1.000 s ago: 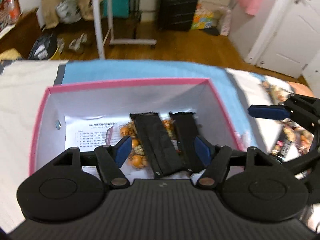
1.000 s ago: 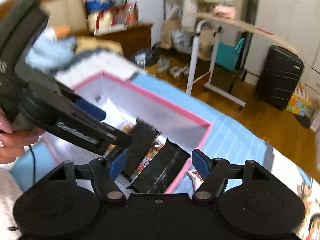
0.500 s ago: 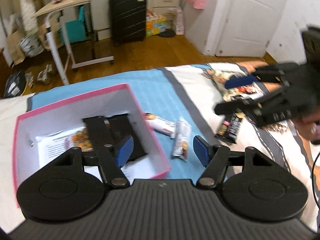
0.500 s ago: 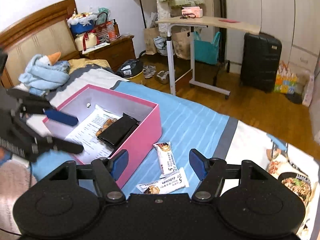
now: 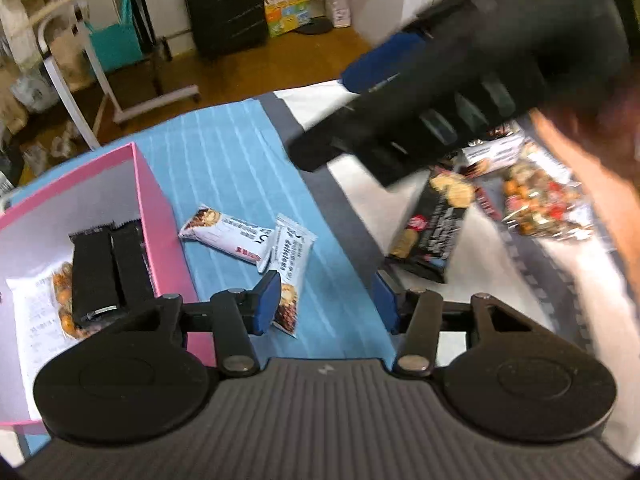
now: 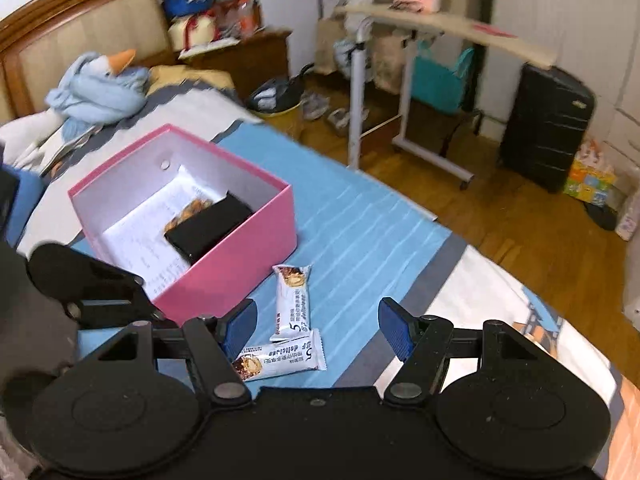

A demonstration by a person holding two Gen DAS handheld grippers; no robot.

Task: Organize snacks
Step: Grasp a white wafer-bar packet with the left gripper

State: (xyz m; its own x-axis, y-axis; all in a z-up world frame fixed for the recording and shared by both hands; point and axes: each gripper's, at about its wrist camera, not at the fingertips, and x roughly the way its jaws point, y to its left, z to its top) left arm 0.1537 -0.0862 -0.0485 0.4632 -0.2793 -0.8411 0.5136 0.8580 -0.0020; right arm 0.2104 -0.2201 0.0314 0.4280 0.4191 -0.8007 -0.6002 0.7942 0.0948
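Both grippers hang over the bed with nothing between their blue pads. On the left gripper [image 5: 326, 300] the jaws are closing, but there is only air and blue blanket [image 5: 240, 160] in the gap; the left pad sits just in front of one end of a white snack bar [image 5: 290, 268] without pinching it. The right gripper [image 6: 314, 328] has its jaws spread apart and holds nothing too; in its own view two white bars lie below the gap. One white bar [image 6: 292, 304] runs away from the camera, with its nut picture at the far end near the pink box [image 6: 224, 276]. The other bar [image 6: 280, 360] lies across, left to right, with its nut picture on the left by the left pad, and its right end touches the near end of the first one, so they make a corner shape. Inside the pink box two long black packets [image 5: 108, 268] lie side by side on a sheet of paper [image 6: 140, 236], next to a bag of orange nuts [image 5: 64, 304]. More snack packs [image 5: 472, 208] sit in a pile on the white part of the bed, well apart from the box. From the left view the right gripper shows as a big dark blur above that pile, with a hand [image 5: 592, 184] behind it.
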